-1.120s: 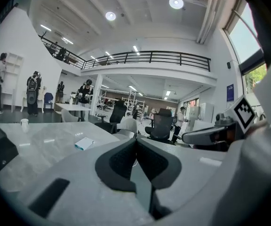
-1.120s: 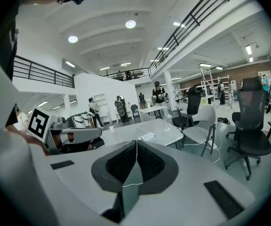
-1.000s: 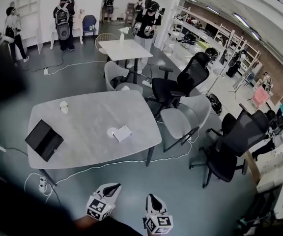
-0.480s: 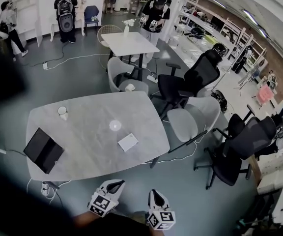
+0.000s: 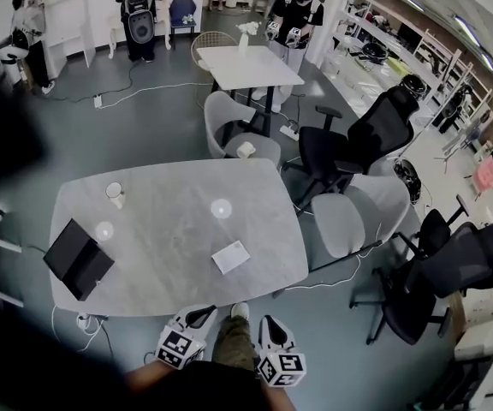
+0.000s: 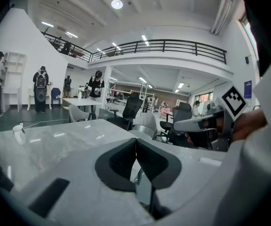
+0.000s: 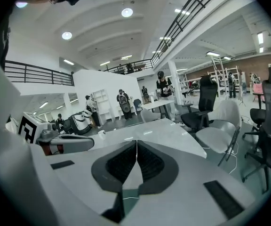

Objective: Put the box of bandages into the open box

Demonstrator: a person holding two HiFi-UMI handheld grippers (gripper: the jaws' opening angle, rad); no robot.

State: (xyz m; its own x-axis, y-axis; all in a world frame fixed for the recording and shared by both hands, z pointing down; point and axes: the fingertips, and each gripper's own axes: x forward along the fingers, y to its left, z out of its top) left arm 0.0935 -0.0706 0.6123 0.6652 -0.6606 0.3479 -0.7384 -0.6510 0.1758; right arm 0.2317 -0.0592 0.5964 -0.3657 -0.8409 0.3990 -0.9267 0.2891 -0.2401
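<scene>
Both tools are empty: the left gripper (image 6: 135,141) and the right gripper (image 7: 136,143) each have their dark, ribbed jaws pressed together on nothing. Compared with a second ago, I see the table (image 5: 169,229) nearer, its near edge now just ahead of both grippers. Its grey, stone-patterned top is rounded at the corners. The box of bandages (image 5: 231,257), flat, white and rectangular, lies on the table near that edge. The open box (image 5: 80,259), black and angular, sits at the table's left end, well apart; its inside is too dark to read.
</scene>
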